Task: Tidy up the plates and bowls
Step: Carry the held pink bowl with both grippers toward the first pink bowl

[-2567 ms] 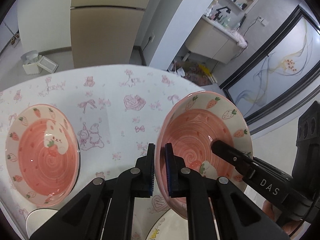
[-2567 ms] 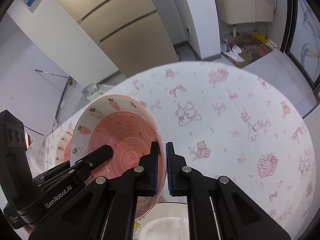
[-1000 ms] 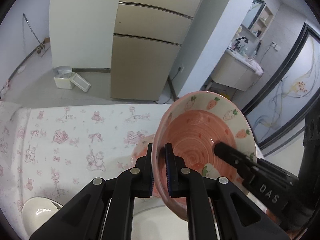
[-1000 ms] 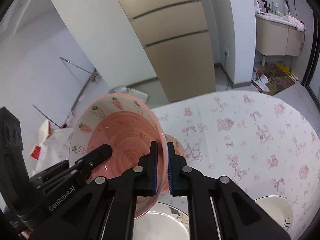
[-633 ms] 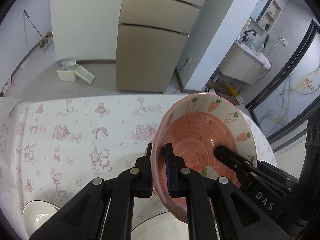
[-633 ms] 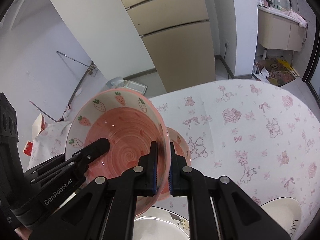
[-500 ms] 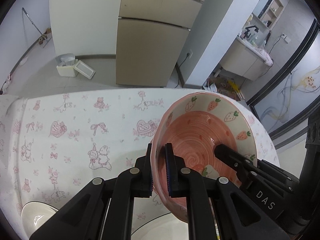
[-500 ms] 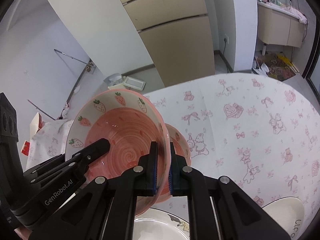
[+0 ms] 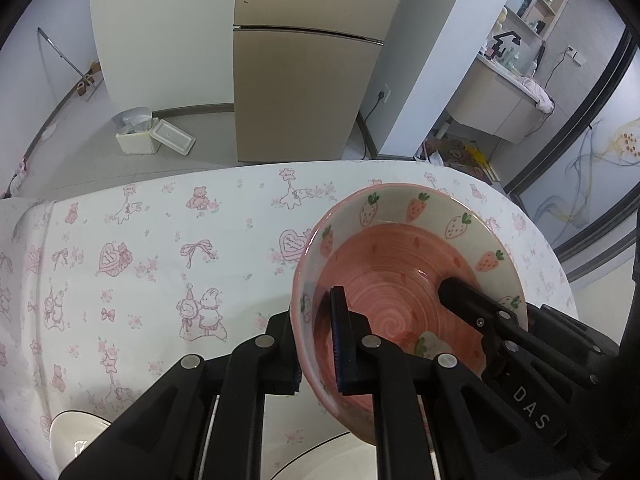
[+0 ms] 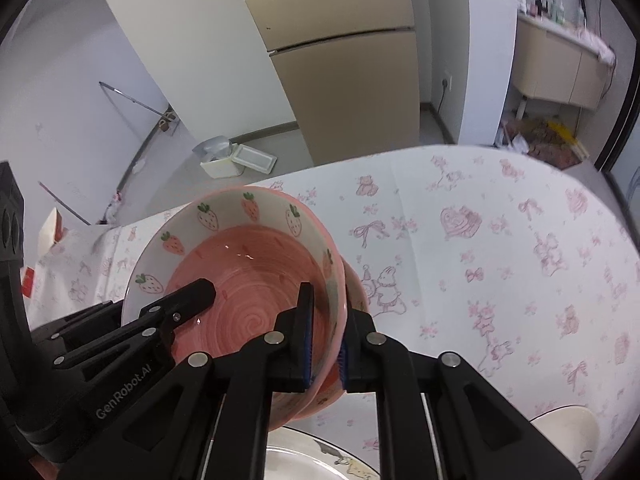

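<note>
Both tongs held one strawberry bowl by opposite sides of its rim: the left tongs clamped together on the wall nearest that camera, the right tongs likewise on the far side, each with one finger inside the pink well and one outside. Compared with a second earlier, the bowl had come lower and stood closer to the tabletop, and the tongs pointed more steeply down. In the right wrist view a second strawberry bowl showed as a pink rim just behind and under the held one, seemingly nested or nearly so; whether the two touched could not be told. This suggested the stacking step was close to its end, with release not yet made.

The held bowl lay near the tabletop's middle, well clear of the cloth's far edge. A white plate with a printed figure lay directly below the tongs at the near edge, just beside the stack. A small white dish sat at the lower left of the left view, another white dish at the lower right of the right view, both well apart from the bowls. The patterned cloth to either side stood open for drawing the tongs outward.
</note>
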The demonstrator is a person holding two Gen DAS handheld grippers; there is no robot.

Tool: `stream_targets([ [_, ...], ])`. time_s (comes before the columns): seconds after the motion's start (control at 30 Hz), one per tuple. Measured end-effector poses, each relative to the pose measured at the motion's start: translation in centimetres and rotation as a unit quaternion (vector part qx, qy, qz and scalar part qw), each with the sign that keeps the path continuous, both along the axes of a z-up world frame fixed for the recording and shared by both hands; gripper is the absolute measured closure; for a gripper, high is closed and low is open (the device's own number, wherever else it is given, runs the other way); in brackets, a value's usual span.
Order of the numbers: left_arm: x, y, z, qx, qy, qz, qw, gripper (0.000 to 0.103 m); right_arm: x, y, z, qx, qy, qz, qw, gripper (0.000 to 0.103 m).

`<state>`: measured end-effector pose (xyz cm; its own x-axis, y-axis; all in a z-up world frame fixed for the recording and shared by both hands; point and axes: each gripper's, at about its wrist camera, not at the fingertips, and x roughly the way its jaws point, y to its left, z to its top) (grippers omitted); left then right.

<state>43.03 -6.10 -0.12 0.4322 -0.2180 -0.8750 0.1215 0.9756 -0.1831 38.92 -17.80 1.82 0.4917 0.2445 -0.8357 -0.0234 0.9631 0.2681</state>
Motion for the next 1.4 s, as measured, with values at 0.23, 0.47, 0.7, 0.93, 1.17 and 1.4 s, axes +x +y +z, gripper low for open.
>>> stream_targets([
  [0.23,-0.2,-0.6,0.1,0.011,-0.004,-0.006,0.9999,0.093,0.1,-0.1,-0.1,-0.005,0.0,0.003,1.0,0.093],
  [0.47,0.0,-0.3,-0.2,0.009,-0.01,-0.02,0.9997,0.093,0.2,-0.5,-0.2,0.003,-0.013,0.007,1.0,0.093],
  [0.7,-0.5,0.0,1.1,0.017,-0.041,-0.019,0.9988,0.093,-0.3,-0.4,0.7,0.011,-0.048,0.01,0.999,0.093],
  [0.93,-0.5,0.6,1.7,-0.011,-0.065,-0.022,0.9976,0.093,-0.5,-0.5,1.4,0.018,-0.078,0.008,0.997,0.093],
  [1.17,-0.1,0.9,0.8,-0.013,-0.076,-0.018,0.9969,0.093,-0.1,-0.1,0.5,0.005,-0.093,0.005,0.996,0.093],
  [1.4,0.4,0.2,-0.7,0.01,-0.053,-0.034,0.9979,0.092,0.4,0.0,-0.3,-0.011,-0.069,0.006,0.998,0.093],
])
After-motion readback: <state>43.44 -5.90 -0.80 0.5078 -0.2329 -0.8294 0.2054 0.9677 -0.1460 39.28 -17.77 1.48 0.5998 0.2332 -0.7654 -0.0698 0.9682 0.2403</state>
